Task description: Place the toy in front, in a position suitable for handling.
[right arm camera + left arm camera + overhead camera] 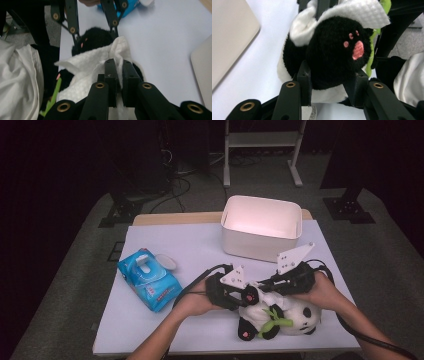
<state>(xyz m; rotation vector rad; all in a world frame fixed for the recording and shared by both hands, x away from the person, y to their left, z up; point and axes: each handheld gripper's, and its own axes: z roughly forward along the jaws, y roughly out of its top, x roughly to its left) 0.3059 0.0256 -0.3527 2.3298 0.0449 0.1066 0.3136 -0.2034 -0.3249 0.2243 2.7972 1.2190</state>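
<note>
Left gripper (245,296): at 6 o'clock on the table, jaws part-closed and clamped from both sides on a black hind paw (332,50) with pink pads. Pinned there, lifted slightly off the surface.

Right gripper (119,70): at 4 o'clock, pointing toward 9 o'clock, jaws pressed nearly together on a fold of white wet wipe (92,65).

Table (200,245): pale tabletop.

Storage bin (260,245): white, open-topped, at 1 o'clock, well apart from both grippers. Nothing visible inside.

Panda plush (292,315): the thing being worked on. At 5 o'clock near the front edge, lying on its side, head toward 3 o'clock under the right hand (322,292), paws toward the left gripper.

Wet-wipe pack (148,280): blue, at 9 o'clock, lid flipped open, near the left hand (197,302) but not touching it.

Wet wipe: a single textured sheet, draped over the held paw and the plush body just beyond it, one edge caught between the right jaws.

Bamboo sprig (274,320): green felt, on the panda's belly, at 6 o'clock of the wipe.

Step in hand, by judgement: wiping the plush, with one gripper steadying the limb and the other rubbing with the sheet. Wipe already on the paw, so mid-clean rather than starting.

Next move, by judgement: steady clamp from the left, short strokes from the right across the paw fur, light pressure only. Care needed to keep the sheet from slipping out of the narrow pinch or bunching against the left jaws.
</note>
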